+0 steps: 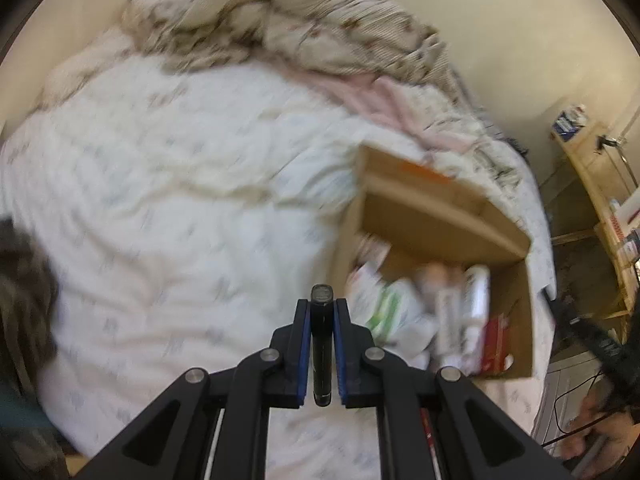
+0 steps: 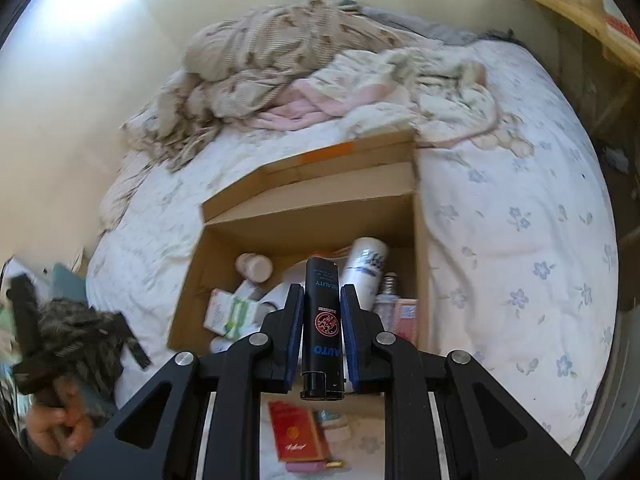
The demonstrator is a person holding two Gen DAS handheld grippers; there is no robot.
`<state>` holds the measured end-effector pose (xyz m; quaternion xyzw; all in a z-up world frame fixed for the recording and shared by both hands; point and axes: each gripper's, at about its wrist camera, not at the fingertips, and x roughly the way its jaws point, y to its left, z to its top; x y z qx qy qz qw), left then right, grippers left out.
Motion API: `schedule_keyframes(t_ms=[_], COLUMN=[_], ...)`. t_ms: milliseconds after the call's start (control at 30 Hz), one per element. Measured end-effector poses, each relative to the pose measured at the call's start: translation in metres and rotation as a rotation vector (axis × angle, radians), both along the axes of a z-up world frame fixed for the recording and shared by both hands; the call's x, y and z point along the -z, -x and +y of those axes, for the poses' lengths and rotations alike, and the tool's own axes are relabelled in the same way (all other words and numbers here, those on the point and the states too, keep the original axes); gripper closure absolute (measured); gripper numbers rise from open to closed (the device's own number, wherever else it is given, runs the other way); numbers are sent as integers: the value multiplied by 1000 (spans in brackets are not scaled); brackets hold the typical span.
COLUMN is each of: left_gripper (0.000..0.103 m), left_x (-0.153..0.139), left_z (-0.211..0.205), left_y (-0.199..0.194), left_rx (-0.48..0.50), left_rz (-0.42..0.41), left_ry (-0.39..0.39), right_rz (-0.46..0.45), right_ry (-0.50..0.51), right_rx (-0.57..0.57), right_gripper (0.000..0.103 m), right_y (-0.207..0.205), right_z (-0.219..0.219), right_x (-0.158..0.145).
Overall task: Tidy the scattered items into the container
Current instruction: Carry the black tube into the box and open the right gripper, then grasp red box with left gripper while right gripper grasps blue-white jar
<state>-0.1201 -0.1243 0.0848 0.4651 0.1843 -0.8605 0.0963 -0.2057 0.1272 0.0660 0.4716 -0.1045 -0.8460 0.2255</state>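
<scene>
Filling most of both views: a bed (image 2: 520, 208) under a white floral sheet, with a rumpled beige blanket (image 2: 264, 68) and a pink cloth (image 2: 304, 108) heaped at the far end. Resting on the sheet, an open cardboard box (image 2: 224, 280), flaps up, already half full: a white spray can (image 2: 366, 264), a pale pink jar (image 2: 256, 266), a green-and-white packet (image 2: 236, 312), a small glass bottle (image 2: 386, 300), a pink carton (image 2: 406, 316). Seen through the left wrist camera, same box (image 1: 516, 312) to the right of the left gripper, its contents blurred. Lying on the sheet near the front edge of the box, below the right gripper: a red packet (image 2: 294, 428) and a thin pink stick (image 2: 312, 466). Held above the box, right gripper (image 2: 322, 334) with jaws closed on a black tube (image 2: 322, 320) printed "AUTO" and "BEAUTY". Held over the bare sheet, left gripper (image 1: 322, 348) with jaws narrow, clamped on a slim black pen-like stick (image 1: 322, 344).
</scene>
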Motion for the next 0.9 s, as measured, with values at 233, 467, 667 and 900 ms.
schedule_keyframes(t_ms=[233, 467, 667, 900], left_gripper=[92, 92, 44, 43], left_x=[10, 42, 47, 35], left_z=[52, 79, 84, 74], left_y=[60, 79, 76, 51], left_rx=[106, 144, 152, 145], left_rz=[-4, -62, -73, -71], left_ry=[11, 20, 31, -36], right_rz=[-86, -148, -207, -116], right_ry=[-14, -40, -83, -44], right_rx=[-21, -29, 39, 70], right_gripper=[83, 80, 34, 24], right_y=[17, 21, 31, 28], right_z=[-13, -21, -11, -5], right_x=[28, 43, 49, 27])
